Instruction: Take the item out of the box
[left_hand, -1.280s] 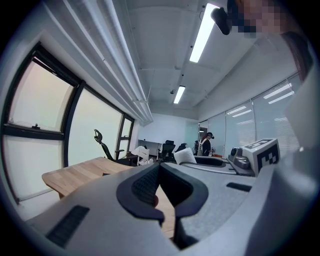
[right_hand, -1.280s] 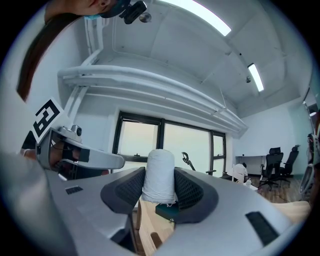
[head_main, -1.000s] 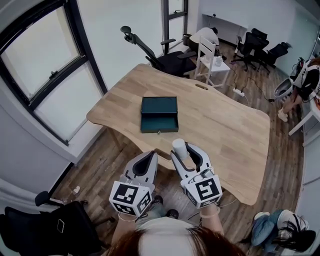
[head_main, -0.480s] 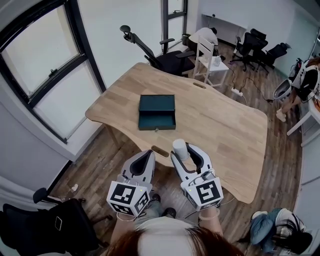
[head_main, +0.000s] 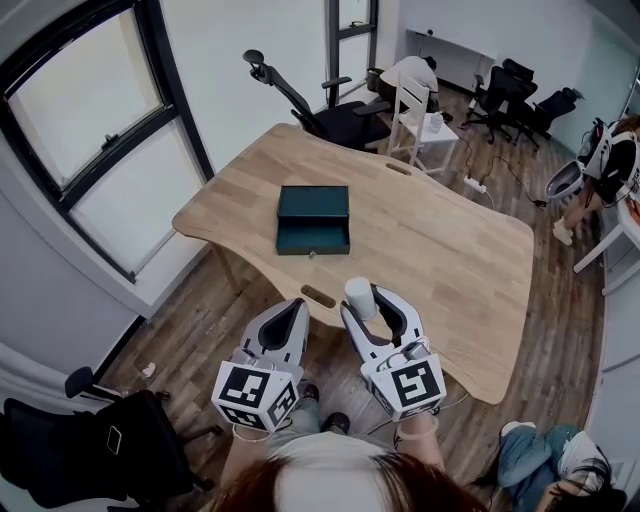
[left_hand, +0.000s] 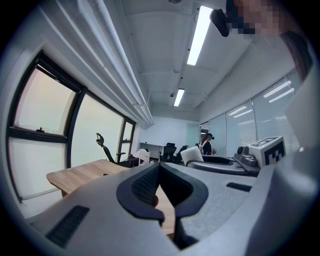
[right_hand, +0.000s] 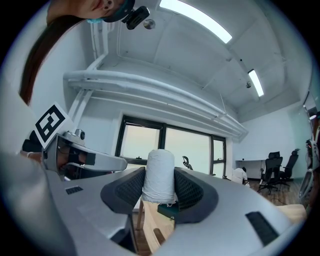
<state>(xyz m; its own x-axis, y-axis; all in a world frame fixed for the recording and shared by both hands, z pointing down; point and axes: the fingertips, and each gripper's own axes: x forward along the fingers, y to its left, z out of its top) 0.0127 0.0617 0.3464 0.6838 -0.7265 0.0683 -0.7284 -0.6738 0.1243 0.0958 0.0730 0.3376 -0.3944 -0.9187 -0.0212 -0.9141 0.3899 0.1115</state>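
**Q:** Where is the item?
**A:** A white roll (right_hand: 159, 175) stands upright between the jaws of the right gripper (head_main: 368, 302). The jaws are clamped on its sides. The roll is held in the air close to the person, about over the near edge of the table (head_main: 450, 260).

**Q:** And the box?
**A:** A dark green box (head_main: 314, 220) sits on the table, well apart from both grippers. Its near half is open and shows a green inside.

**Q:** What is the left gripper doing?
**A:** The left gripper (head_main: 293, 312) is held just beside the right one. Its jaws are together, with nothing between them.

**Q:** Anything else nearby?
**A:** A black chair (head_main: 330, 115) stands at the table's far side. A window (head_main: 90, 150) is on the left.
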